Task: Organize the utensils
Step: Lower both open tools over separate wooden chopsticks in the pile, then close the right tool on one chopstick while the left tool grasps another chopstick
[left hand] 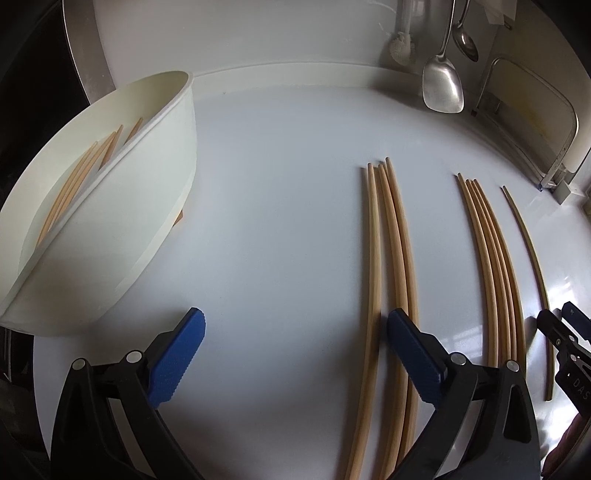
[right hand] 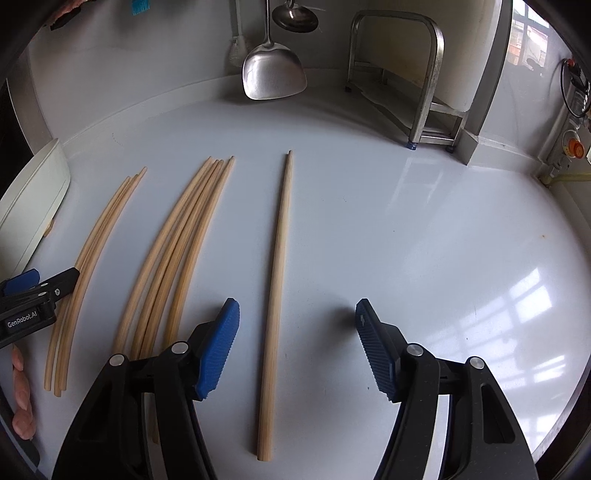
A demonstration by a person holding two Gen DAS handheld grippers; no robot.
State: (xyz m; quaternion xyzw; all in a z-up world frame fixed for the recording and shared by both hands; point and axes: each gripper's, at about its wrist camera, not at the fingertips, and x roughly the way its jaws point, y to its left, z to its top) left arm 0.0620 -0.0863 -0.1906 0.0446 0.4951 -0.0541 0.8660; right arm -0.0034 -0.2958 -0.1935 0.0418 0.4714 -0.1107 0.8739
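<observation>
Wooden chopsticks lie on the white counter in groups. In the left wrist view a group of three (left hand: pixel 384 277) lies under my open left gripper (left hand: pixel 295 332), whose right finger (left hand: pixel 413 354) rests over it. A second group (left hand: pixel 495 273) and a single chopstick (left hand: pixel 532 280) lie further right. A white divided utensil tray (left hand: pixel 110 206) at left holds several chopsticks (left hand: pixel 77 177). In the right wrist view my open right gripper (right hand: pixel 297 332) straddles the single chopstick (right hand: pixel 277 295). The larger group (right hand: pixel 177 258) and the group of three (right hand: pixel 92 266) lie to its left.
A metal spatula (right hand: pixel 273 74) and ladle (right hand: pixel 295 16) hang on the back wall. A steel rack (right hand: pixel 402 85) stands at the back right. The left gripper (right hand: pixel 33 295) shows at the left edge of the right wrist view, the right gripper (left hand: pixel 565 339) at the right edge of the left.
</observation>
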